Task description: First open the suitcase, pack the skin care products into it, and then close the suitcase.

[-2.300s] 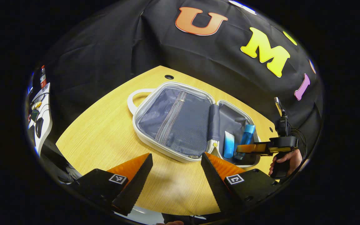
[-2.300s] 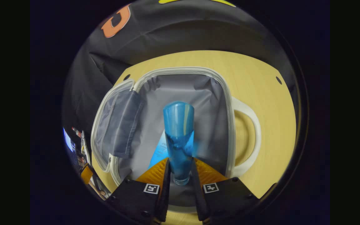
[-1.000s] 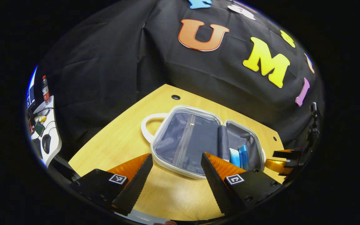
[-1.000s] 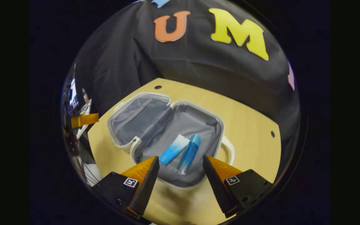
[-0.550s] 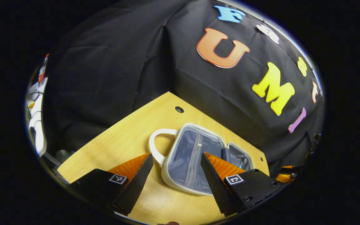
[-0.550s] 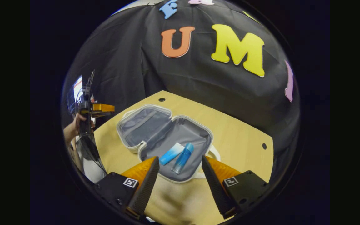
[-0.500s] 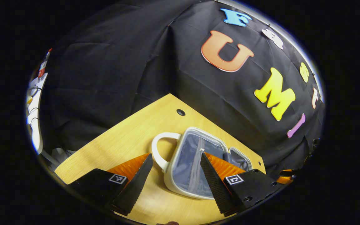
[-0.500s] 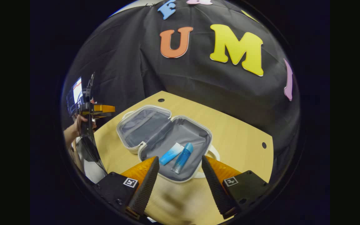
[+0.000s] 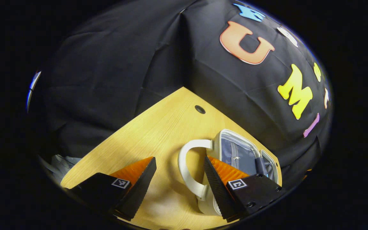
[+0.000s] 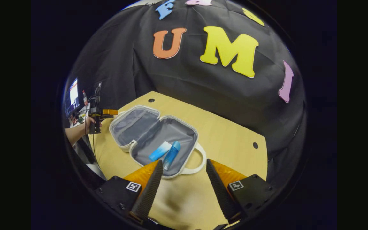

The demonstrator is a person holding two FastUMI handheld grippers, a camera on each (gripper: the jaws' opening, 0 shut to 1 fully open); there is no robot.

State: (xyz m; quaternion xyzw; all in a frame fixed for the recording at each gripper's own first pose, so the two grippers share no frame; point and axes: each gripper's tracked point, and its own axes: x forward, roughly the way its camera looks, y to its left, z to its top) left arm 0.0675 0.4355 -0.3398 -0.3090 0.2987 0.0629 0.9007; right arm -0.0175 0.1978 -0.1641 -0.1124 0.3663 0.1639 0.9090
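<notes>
The white suitcase (image 10: 177, 132) lies open and flat on the wooden table (image 10: 228, 137). In its right half rest a light-blue tube (image 10: 160, 150) and a blue bottle (image 10: 171, 155), side by side. My right gripper (image 10: 184, 161) is open, held back above the table's near side, just short of the suitcase's handle (image 10: 196, 163). In the left gripper view the suitcase (image 9: 235, 153) is at the lower right, seen from its lid end. My left gripper (image 9: 179, 158) is open, with the lid's white handle (image 9: 187, 166) lying between its fingers, close to the right one. The left gripper (image 10: 102, 112), held by a hand, hovers left of the lid.
Round cable holes mark the table at the back (image 9: 200, 109) and on the right (image 10: 253, 145). A screen (image 10: 73, 92) and desk clutter stand beyond the table's left edge. The black cloth wall rises right behind the table.
My right gripper let go of the blue bottle in the suitcase, opened and pulled back. My left gripper swung left, so the lid's handle now lies between its fingers.
</notes>
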